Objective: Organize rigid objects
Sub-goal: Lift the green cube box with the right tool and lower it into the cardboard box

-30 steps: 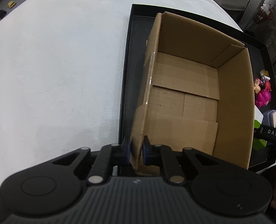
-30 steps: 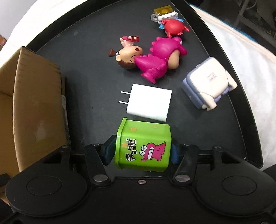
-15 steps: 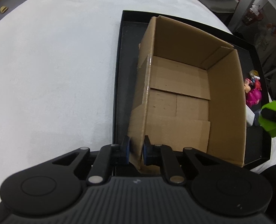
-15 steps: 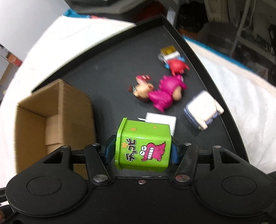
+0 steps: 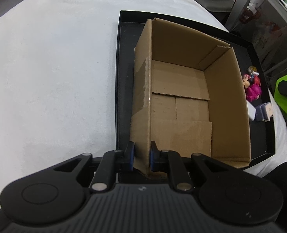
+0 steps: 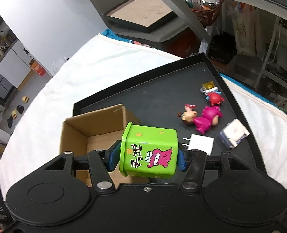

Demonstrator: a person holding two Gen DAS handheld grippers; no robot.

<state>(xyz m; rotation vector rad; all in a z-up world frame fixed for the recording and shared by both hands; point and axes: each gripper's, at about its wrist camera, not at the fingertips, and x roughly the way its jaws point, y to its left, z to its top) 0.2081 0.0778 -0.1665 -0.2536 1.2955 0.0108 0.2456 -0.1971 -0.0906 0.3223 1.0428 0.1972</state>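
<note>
Item 1. Left gripper (image 5: 140, 158): jaws drawn nearly together, blue pads clamped on the near left wall of the cardboard box (image 5: 184, 104), one pad outside the wall, one inside.

Item 2. Cardboard box: open at the top, nothing inside, bottom flaps visible. Stands in the left part of the black tray (image 5: 121, 81).

Item 3. Right gripper (image 6: 147, 156): jaws partly apart, blue pads pressed against the two sides of the green box (image 6: 149, 151). Held in the air above the tray, over the near right corner of the cardboard box as the right wrist view shows it.

Item 4. Green box: square-sided, lying tilted in the grip, printed with yellow stars, black characters and a pink toothy dinosaur.

Item 5. Black tray: shallow, raised rim, resting on the bench (image 5: 52, 68) under a white cloth.

Item 6. Loose items on the tray floor to the right of the cardboard box:
- white plug adapter (image 6: 200, 143), prongs pointing left;
- pale blue-and-cream case (image 6: 233, 134), near the right rim;
- pink dinosaur-suit figure (image 6: 206, 120), lying down;
- brown-haired figure (image 6: 188, 117), touching the pink one;
- small red figure (image 6: 214, 98);
- yellow-and-clear piece (image 6: 208, 86), just beyond the red figure.
</note>
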